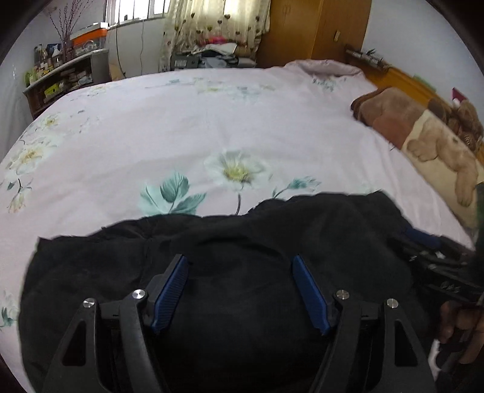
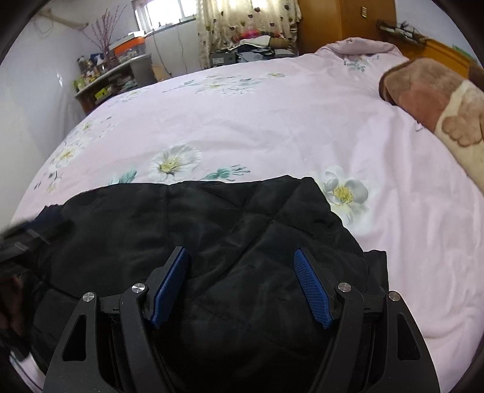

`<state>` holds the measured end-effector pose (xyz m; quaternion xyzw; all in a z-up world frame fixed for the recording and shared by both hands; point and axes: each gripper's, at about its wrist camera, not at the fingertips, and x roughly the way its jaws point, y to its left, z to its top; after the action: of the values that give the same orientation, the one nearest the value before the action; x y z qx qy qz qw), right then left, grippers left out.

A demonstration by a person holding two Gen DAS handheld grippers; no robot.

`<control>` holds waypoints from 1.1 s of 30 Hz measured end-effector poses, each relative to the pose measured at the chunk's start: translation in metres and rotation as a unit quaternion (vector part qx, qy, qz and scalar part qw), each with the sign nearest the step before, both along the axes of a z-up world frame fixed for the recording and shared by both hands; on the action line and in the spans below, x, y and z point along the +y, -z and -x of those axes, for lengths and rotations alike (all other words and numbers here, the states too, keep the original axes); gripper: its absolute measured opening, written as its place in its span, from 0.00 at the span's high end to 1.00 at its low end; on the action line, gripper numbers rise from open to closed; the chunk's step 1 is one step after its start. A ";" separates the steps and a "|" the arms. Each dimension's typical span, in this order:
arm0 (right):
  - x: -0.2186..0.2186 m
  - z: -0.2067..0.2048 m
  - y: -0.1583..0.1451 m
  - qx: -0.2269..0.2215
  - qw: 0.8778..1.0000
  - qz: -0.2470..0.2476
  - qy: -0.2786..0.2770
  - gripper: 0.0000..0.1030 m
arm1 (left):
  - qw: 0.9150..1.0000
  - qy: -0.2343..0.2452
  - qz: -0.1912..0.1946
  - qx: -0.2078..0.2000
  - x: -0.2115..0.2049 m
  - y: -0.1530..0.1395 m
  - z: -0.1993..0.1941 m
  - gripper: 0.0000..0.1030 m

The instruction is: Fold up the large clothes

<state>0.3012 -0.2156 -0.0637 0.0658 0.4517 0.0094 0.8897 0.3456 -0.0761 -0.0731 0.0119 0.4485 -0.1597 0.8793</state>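
Looking across the room from both wrist views, we've got a big bed (image 1: 211,127) filling nearly everything, covered in a smooth pale pink sheet printed with white flowers and teal leaves. It makes sense as the work surface, flat and wide enough for something bulky.

Next biggest is the black jacket (image 2: 187,229), lying on the near edge of the bed, right under both tools. It looks quilted, with stitched diamond panels and a slightly shiny, puffy shell, so we'd guess it springs back a bit when folded. Its far edge is wavy instead of straight, and a corner pokes out at the near right, so it seems partway folded at best.

Far right there's a fuzzy brown blanket (image 1: 423,133) with a bear pattern, well apart from the jacket. Far left sits a cluttered shelf (image 1: 63,78), with curtains (image 2: 248,21) by the window behind.

Now the small stuff. Our left gripper (image 1: 240,260) hovers over the jacket's middle with its blue ribbed pads (image 1: 169,290) spread wide, pinching nothing. Our right gripper (image 2: 242,252) is the same deal, fingers wide apart above the quilting, nothing between them. We figure both sit there to pick a fresh hold or flatten things.
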 end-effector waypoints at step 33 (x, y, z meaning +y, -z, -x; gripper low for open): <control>-0.041 0.033 0.030 -0.039 0.998 0.027 0.029 0.30 | 0.991 -0.122 -0.023 -0.049 0.142 0.023 0.022 0.21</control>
<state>0.2685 -0.2570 -0.0933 0.0544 0.4145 -0.0260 0.9080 0.3238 0.0660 -0.0965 -0.0146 0.4061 -0.0396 0.9129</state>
